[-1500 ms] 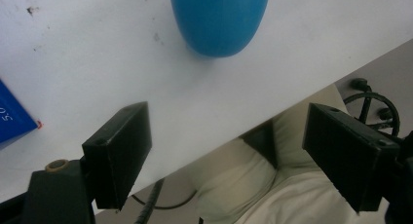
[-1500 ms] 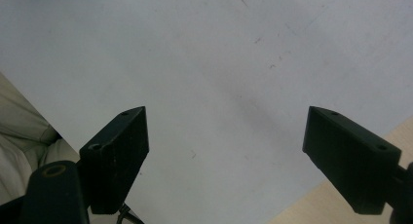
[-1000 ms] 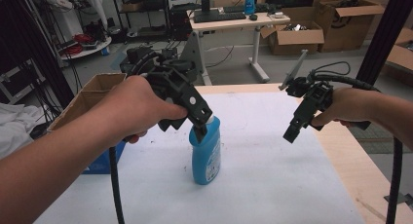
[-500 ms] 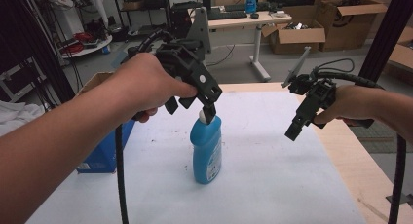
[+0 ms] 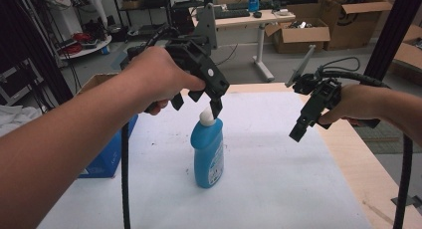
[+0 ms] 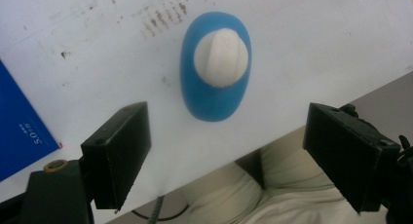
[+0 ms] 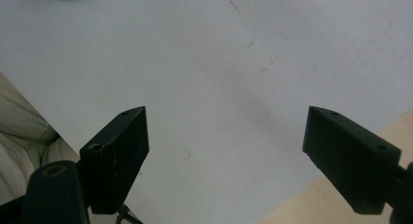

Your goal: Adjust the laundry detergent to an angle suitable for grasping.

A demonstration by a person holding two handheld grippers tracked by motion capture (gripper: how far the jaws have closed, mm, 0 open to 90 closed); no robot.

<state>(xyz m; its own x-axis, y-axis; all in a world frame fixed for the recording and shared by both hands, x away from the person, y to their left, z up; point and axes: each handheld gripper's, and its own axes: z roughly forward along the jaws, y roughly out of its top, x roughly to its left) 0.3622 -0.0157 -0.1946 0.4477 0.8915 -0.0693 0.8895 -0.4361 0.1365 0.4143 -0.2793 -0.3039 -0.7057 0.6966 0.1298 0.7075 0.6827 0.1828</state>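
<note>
A blue bottle (image 5: pixel 208 152) with a white cap (image 5: pixel 206 117) stands upright on the white table (image 5: pixel 268 179). My left gripper (image 5: pixel 199 103) hovers just above the cap, open, its jaws touching nothing. From above, in the left gripper view, the blue bottle (image 6: pixel 214 95) and its white cap (image 6: pixel 221 56) lie beyond the wide-spread jaws of the left gripper (image 6: pixel 229 151). My right gripper (image 5: pixel 298 130) hangs open over the table's right part, away from the bottle. The right gripper (image 7: pixel 226 151) has bare white table between its jaws.
A blue box (image 5: pixel 107 154) lies at the table's left edge, near the bottle, with a cardboard box (image 5: pixel 97 80) behind it. Bare wood (image 5: pixel 358 164) runs along the table's right side. A desk (image 5: pixel 259 20) and cartons stand far behind.
My left gripper has let go of the bottle's top and risen above it, opening wide. The bottle now stands free. The right gripper has barely moved.
</note>
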